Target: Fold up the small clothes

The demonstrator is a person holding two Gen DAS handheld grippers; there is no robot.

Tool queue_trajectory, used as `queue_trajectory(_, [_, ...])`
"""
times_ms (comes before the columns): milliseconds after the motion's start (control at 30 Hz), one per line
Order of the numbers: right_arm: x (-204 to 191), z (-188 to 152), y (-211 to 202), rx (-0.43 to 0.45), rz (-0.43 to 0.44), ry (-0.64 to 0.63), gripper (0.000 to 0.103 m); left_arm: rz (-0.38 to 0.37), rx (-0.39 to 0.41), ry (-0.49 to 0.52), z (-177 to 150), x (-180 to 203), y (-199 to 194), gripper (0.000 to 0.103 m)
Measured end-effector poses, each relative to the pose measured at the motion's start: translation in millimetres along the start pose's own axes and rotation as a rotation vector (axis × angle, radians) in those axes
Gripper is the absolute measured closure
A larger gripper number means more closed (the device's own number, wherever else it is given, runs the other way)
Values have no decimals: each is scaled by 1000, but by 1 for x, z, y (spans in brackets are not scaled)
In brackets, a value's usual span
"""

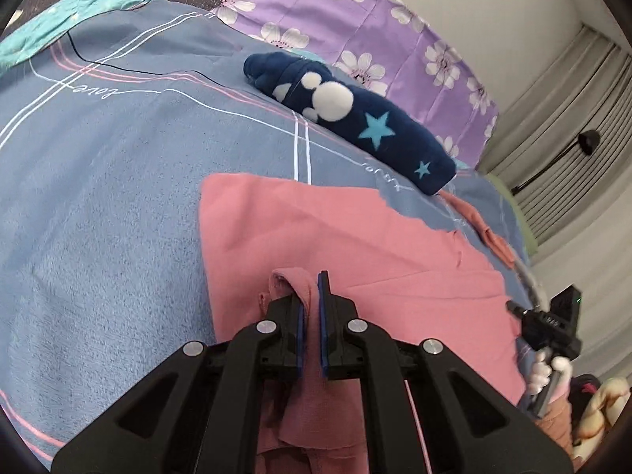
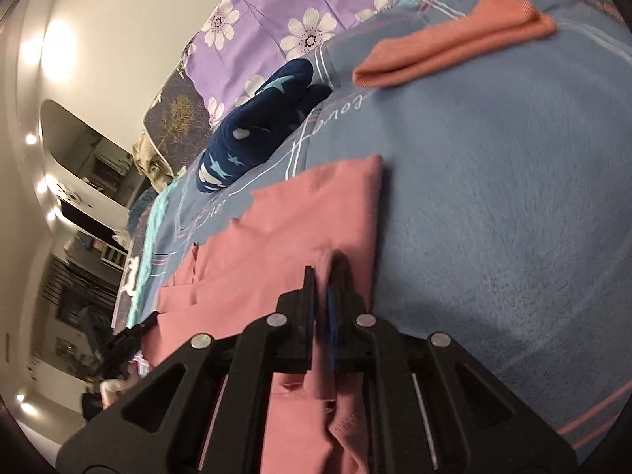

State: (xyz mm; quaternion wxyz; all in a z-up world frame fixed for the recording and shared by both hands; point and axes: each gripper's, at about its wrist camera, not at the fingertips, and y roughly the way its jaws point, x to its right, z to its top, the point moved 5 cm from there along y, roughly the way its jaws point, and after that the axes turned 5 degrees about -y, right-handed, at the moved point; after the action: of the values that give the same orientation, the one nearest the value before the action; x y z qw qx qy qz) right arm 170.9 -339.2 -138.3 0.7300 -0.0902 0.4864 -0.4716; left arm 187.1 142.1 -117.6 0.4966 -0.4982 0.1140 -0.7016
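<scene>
Both ends of one hem pinched and lifted. Left hand-held gripper (image 1: 312,300) clamped narrow on a bunched fold of the pink garment (image 1: 355,237), cloth squeezed between the blue pads and draping down under the jaws. Right hand-held gripper (image 2: 320,296) likewise closed tight on a raised fold of the same pink garment (image 2: 308,213), near its right-hand edge. Rest of the garment spread flat on the bed (image 1: 98,197), straight ahead of both sets of fingers.

Key relation: free part of the cloth ahead and away, far edge running crosswise to both grippers. Held edge likewise crosswise, from one gripper over to the other. Probably a forward carry over the flat part, both ends kept level to land the near edge on the far one. Neither arm clearly nearer to that far edge.

Beyond it, a rolled navy piece with stars (image 1: 355,118) lying slantwise, near but apart from the pink cloth. A folded coral piece (image 2: 454,51) farther off on the right side of the bed, well apart. Purple flowered pillow (image 1: 355,19) at the head. Risk, as a guess: uneven travel, skewed fold.
</scene>
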Motion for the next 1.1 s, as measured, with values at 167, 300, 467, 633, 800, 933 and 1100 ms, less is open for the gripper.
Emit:
queue_trajectory(167, [-20, -10, -18, -27, 3, -109, 77, -7, 3, 40, -13, 11, -28, 81])
queue_trajectory(300, [-37, -24, -29, -52, -30, -215, 79, -3, -31, 78, -31, 17, -39, 81])
queue_trajectory(467, [-47, -23, -33, -28, -33, -249, 101, -7, -50, 105, -38, 22, -44, 100])
queue_trajectory(633, [-54, 26, -33, 66, 25, -192, 102, -82, 41, 74, 7, 41, -51, 100])
queue_trajectory(800, [-43, 86, -10, 118, 39, -79, 99, -9, 145, 22, 75, 35, -25, 99])
queue_trajectory(933, [-27, 87, 15, 44, -55, -82, 88, 31, 102, -39, 84, 14, -6, 81])
queue_trajectory(1100, [-13, 70, 27, -2, -117, -148, 75, 93, 42, 55, 64, 6, 9, 59])
